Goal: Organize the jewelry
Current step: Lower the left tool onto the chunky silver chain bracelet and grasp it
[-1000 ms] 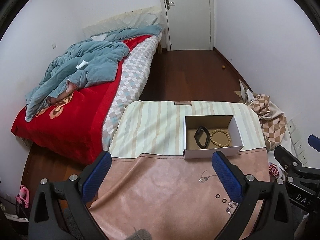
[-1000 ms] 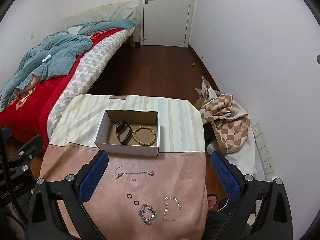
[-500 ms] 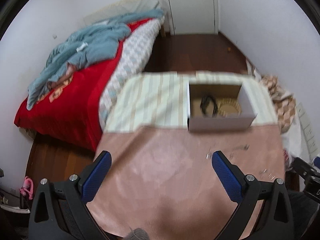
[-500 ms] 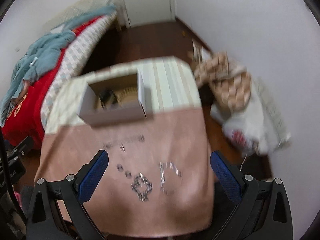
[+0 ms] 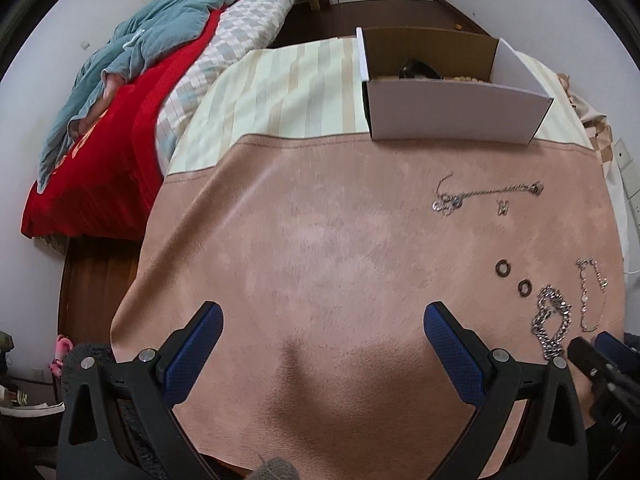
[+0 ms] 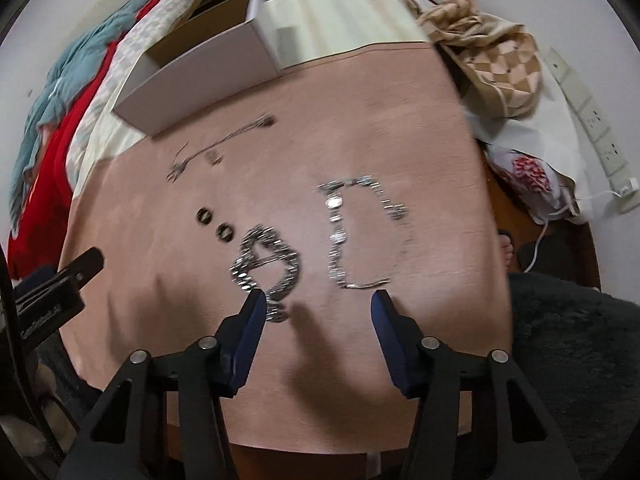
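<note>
The left gripper (image 5: 322, 344) hangs with its blue pads spread wide over bare pink cloth (image 5: 320, 240), gripping nothing. To its right lies the loose jewelry: one thin chain (image 5: 486, 194) with one small charm (image 5: 502, 208) just beside it, two dark rings (image 5: 502, 268) side by side, one chunky silver bracelet (image 5: 552, 324) and one slim bracelet (image 5: 592, 296). One white box (image 5: 456, 116) stands at the seam with the striped cloth; inside, a black band (image 5: 418, 69) and some beads barely show. The right gripper (image 6: 318, 308) is partly spread, empty, its left pad touching or just above the chunky bracelet's near end. White lettering on the neighbouring gripper body is too blurred to read.
</note>
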The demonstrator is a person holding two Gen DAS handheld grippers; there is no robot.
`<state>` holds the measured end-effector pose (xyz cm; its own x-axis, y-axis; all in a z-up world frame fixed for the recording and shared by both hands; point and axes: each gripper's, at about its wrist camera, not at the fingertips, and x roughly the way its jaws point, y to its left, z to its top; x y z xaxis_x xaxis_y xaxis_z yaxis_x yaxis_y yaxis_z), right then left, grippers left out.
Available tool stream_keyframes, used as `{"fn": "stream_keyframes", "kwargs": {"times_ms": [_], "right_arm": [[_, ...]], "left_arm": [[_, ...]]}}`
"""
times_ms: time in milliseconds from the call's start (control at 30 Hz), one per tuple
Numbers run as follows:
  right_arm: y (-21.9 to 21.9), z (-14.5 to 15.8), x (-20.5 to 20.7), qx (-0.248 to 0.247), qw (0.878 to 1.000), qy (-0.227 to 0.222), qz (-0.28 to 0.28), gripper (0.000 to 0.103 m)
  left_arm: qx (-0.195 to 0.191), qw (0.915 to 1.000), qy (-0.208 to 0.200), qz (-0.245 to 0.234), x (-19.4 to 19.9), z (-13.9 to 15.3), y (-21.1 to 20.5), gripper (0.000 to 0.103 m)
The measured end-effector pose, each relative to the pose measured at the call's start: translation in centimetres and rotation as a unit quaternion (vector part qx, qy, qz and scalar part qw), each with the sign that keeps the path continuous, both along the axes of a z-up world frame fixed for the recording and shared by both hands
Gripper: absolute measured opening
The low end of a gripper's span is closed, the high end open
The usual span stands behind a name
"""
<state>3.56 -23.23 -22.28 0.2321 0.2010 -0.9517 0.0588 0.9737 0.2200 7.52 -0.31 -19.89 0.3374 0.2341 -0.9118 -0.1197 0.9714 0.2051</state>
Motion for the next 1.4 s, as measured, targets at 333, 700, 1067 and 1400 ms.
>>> {"fn": "stream_keyframes", "kwargs": {"times_ms": [333,700,1067,1400], "right_arm": [[3.8,-0.2,-0.9,-0.014,0.998,-0.018,0.058,0.003],[-1.0,2.0,-1.8,0.035,0.999,-0.007,-0.001,0.048],[-7.3,2.5,-1.2,0.029,0.995,-0.024,-0.09,0.048],[-8.3,2.0,-0.2,0.029,0.993,-0.017,-0.117,0.048]], "left_arm": [[-0.008,0.9999,0.013,-0.003,-0.4,-1.0,0.0,0.103],[-0.062,0.9964,0.036,-0.043,0.0,-2.0,-3.1,0.103],[-0.109,0.9811,0.068,-0.145,1.0,-4.8,-9.5,0.07],[-0.111,0.9764,0.049,-0.179,1.2,-4.0,-9.0,0.006]]}}
